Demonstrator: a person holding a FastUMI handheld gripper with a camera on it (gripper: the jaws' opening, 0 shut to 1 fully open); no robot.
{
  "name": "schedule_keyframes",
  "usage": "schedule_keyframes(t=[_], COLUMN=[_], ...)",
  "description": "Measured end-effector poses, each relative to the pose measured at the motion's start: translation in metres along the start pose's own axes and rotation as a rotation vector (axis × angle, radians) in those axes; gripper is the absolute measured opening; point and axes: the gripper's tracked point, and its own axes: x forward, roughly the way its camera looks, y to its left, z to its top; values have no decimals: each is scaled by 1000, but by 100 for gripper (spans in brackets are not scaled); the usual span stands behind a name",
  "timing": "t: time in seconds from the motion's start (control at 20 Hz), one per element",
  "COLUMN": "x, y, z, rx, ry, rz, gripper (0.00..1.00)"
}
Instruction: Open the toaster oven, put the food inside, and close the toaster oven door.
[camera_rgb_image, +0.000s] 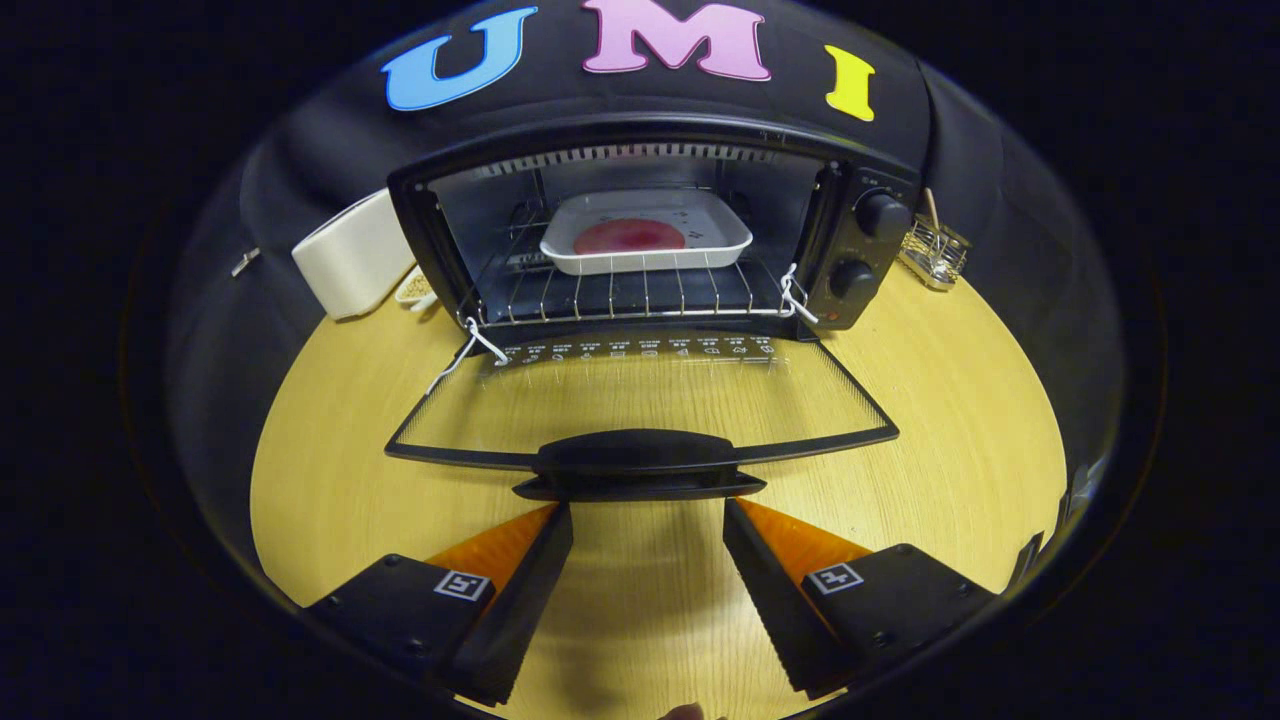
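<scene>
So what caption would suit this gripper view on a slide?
Open gripper faces the handle of the lowered toaster oven door; white dish of food sits on the rack inside.

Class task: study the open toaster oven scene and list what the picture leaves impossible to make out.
- Gripper view: symbols printed along the glass door are too small to read.
- What the red food in the white dish is: too distant.
- Contents of the wire basket: too small.
- Part of the white box is hidden by the toaster oven.
- The tongs stand open, near the door handle.
</scene>
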Motion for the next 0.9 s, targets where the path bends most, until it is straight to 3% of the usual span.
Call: schedule_keyframes(t=[0.9], x=[-55], y=[-9], z=[117], rx=[18], ry=[-296], rz=[38], gripper=[99])
